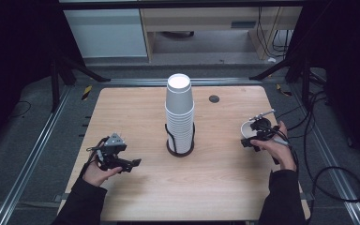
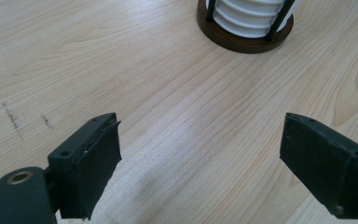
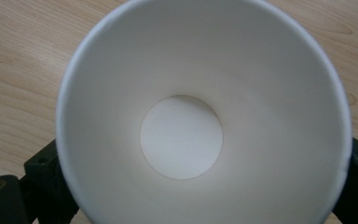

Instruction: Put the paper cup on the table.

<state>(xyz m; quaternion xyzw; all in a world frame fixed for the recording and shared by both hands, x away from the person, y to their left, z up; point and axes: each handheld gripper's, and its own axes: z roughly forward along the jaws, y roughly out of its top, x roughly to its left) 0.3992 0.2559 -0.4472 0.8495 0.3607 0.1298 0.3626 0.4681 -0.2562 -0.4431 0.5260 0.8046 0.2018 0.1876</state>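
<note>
A single white paper cup [image 3: 200, 116] stands mouth-up between the jaws of my right gripper [image 3: 205, 161], near the table's right edge [image 1: 249, 127]. Its rim is round and undented and hides the pads, so I read no squeeze on it. A hand holds that right gripper [image 1: 257, 137]. At mid-table a tall stack of upturned white cups [image 1: 179, 110] sits in a black wire holder on a round brown base [image 2: 244, 41]. My left gripper [image 1: 132, 164] hovers at the front left, wide open [image 2: 200, 154] over bare wood, pointing toward the holder.
A small black round cap [image 1: 214, 98] sits in the wooden table [image 1: 136, 108] behind the stack. Cables [image 1: 328, 173] trail over the floor at the right. Black frame legs [image 1: 70, 70] stand off the far corners.
</note>
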